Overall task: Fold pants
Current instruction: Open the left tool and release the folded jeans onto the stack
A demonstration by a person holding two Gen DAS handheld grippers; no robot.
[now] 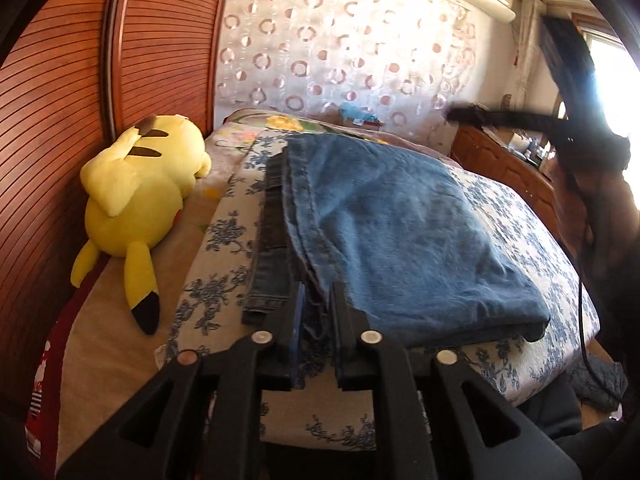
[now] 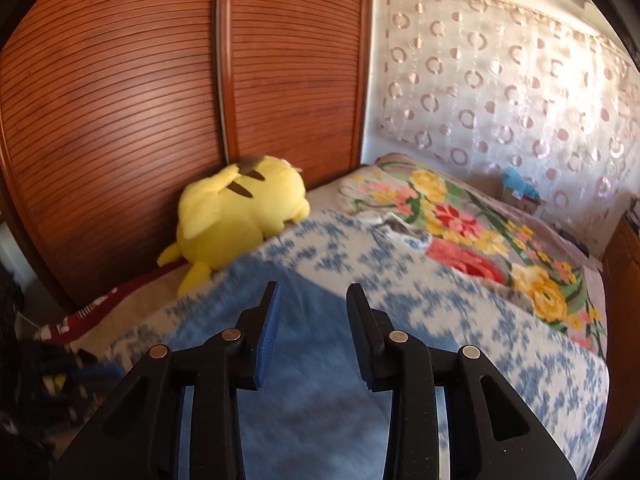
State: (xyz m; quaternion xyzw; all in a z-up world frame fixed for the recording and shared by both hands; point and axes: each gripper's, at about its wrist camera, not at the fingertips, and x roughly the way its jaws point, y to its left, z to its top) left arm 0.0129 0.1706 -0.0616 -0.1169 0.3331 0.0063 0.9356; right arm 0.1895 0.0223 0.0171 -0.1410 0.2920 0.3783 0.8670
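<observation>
While the folded blue denim pants (image 1: 400,232) lie on the white bedspread with blue flowers (image 1: 224,232), the left gripper (image 1: 316,292) sits at their near corner, its jaws slightly apart with frayed denim between them, whether pinched cannot be told. The right gripper (image 2: 312,292) hovers over blue cloth, jaws spread, nothing between. A yellow plush toy (image 1: 140,184) lies left of the pants.

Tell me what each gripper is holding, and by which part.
Nothing looks held. The left gripper straddles the frayed near edge of the jeans with slack showing; the right gripper is open, gripping nothing.
</observation>
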